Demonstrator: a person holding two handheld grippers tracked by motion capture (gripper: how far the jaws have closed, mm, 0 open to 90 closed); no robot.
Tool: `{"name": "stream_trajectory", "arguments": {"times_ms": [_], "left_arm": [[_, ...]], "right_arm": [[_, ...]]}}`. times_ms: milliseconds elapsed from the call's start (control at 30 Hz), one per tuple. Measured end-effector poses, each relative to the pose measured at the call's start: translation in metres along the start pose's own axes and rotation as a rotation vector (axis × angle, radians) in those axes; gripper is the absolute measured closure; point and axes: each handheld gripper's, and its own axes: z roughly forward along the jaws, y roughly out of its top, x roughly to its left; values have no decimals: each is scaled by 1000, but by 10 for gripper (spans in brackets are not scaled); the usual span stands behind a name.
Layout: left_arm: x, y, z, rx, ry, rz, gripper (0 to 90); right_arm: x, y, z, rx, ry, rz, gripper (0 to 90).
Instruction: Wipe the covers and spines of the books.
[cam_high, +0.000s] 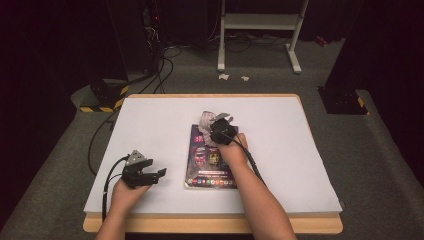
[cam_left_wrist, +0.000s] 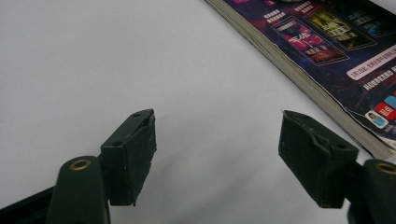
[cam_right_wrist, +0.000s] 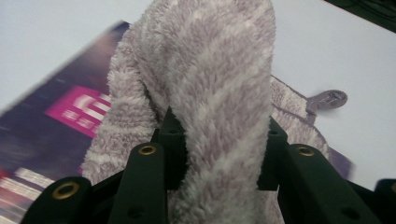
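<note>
My right gripper (cam_right_wrist: 217, 154) clamps a fluffy grey-striped cloth (cam_right_wrist: 210, 79) between its pads, above the magazine (cam_high: 212, 160). My left gripper (cam_left_wrist: 217, 149) stands wide open, empty, the magazine's corner just beside its right jaw.

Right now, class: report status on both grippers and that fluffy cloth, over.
Right gripper shut on fluffy cloth, above the magazine. Left gripper open, nothing between the jaws, resting on white table. Nothing in the way.

Lab or studio: dark curtains (cam_high: 55, 45), cables (cam_high: 160, 70), white-topped table (cam_high: 150, 120), metal stand (cam_high: 260, 22).
</note>
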Motion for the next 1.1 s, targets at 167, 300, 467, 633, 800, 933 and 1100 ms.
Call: {"name": "stream_trajectory", "arguments": {"times_ms": [167, 300, 467, 633, 800, 933, 1100], "left_arm": [[0, 0, 0, 0, 1, 0, 278], [0, 0, 0, 1, 1, 0, 278], [0, 0, 1, 2, 2, -3, 278], [-1, -1, 1, 8, 2, -1, 278], [0, -1, 1, 3, 1, -5, 278], [1, -1, 1, 3, -1, -6, 278], [1, -1, 1, 1, -3, -7, 278]], "right_arm": [[-28, -12, -8, 19, -49, 25, 643], [-51, -21, -13, 27, -87, 51, 643], [-72, -31, -17, 29, -111, 100, 643], [-77, -26, -12, 43, -129, 91, 645], [-70, -15, -5, 44, -124, 80, 649], [-53, -4, 3, 31, -102, 49, 651], [-25, 8, 14, 7, -68, 33, 656]]}}
